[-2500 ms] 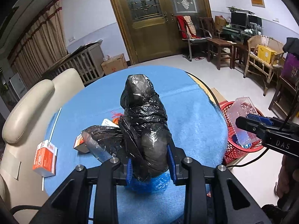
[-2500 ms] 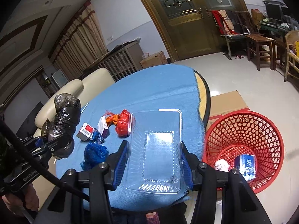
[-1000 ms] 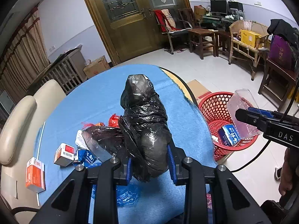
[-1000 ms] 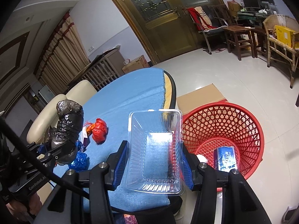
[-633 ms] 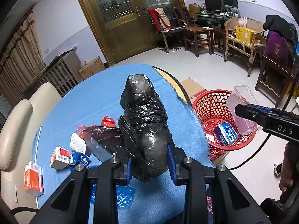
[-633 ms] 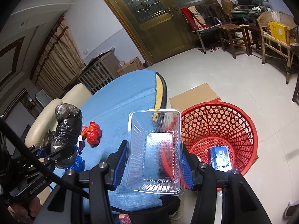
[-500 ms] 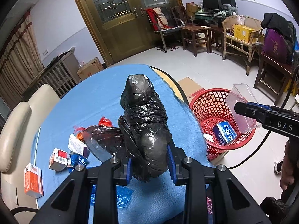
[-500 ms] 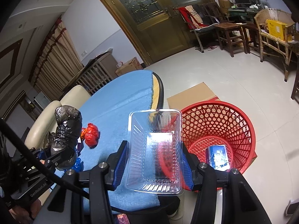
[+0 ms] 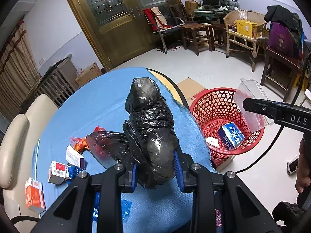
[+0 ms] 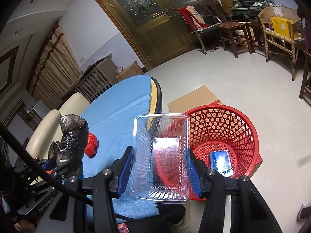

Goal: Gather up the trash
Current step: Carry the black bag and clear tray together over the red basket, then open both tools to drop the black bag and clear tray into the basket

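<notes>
The carry to the bin is in hand. A black bag [image 9: 151, 128] is clamped in the left tool [image 9: 156, 167], at frame centre over the blue counter [image 9: 101, 104]. A clear tray [image 10: 160, 155] is pinched in the right tool [image 10: 160, 172], lower centre, at the rim of the red basket [image 10: 245, 136]. Next, the tray should be brought over the basket mouth and released; more scraps are left on the counter.

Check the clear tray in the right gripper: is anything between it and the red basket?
Nothing visible blocks it. The right gripper holds the clear plastic tray beside the table edge, overlapping the near rim of the red basket. The basket mouth is open, with only a blue packet and a white scrap at its bottom.
</notes>
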{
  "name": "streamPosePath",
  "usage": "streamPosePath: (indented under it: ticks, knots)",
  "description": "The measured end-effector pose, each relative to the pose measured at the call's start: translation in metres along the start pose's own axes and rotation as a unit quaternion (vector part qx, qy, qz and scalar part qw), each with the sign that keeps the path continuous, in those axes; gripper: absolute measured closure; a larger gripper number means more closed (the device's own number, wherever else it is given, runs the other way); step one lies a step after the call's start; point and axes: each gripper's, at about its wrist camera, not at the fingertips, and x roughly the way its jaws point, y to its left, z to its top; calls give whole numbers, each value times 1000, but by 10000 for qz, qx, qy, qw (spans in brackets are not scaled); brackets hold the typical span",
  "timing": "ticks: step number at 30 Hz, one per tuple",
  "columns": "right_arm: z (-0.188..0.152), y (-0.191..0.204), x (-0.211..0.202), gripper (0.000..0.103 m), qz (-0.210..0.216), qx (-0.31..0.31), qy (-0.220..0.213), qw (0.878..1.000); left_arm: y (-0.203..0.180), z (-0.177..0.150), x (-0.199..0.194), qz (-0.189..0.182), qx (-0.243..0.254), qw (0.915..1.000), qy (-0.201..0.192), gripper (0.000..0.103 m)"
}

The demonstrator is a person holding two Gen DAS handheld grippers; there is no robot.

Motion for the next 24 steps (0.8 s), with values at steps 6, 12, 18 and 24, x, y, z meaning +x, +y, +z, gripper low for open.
streamPosePath:
  ticks: [6, 12, 18, 24]
  knots:
    - [1, -6, 0, 48, -41, 87, 7, 10000, -6, 1, 5, -58, 76, 10000, 20, 70]
    - [3, -11, -4, 48, -85, 166, 1, 9998, -11, 5, 10, -170, 112, 9998, 45, 70]
    - [4, -19, -6, 48, -145, 270, 6, 9995, -18, 6, 17, -351, 158, 9992, 84, 70]
    - [7, -35, -6, 48, -277, 418, 8, 9987, -31, 10, 29, -1069, 253, 9938, 146, 70]
